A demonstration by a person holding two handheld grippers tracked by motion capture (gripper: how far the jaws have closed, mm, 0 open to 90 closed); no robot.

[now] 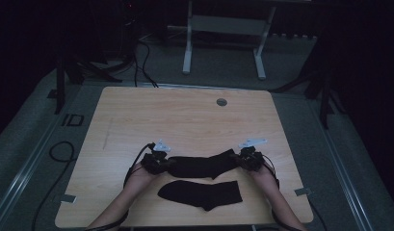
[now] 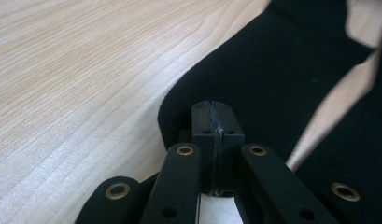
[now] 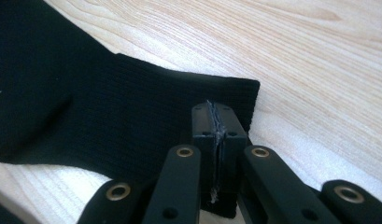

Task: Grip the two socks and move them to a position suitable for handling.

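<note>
Two black socks lie on the wooden table [image 1: 185, 115]. The farther sock [image 1: 202, 165] is stretched between my two grippers. My left gripper [image 1: 169, 163] is shut on its rounded toe end [image 2: 254, 79], jaws pressed together over the cloth. My right gripper [image 1: 238, 160] is shut on the ribbed cuff end [image 3: 179, 93]. The nearer sock [image 1: 202, 193] lies flat and loose just below, toward the front edge; part of it shows in the left gripper view [image 2: 361, 154].
A round grey cable port [image 1: 221, 102] sits near the table's far edge. Cables trail off the left side onto the floor [image 1: 59, 151]. A white desk frame [image 1: 223, 38] stands beyond the table.
</note>
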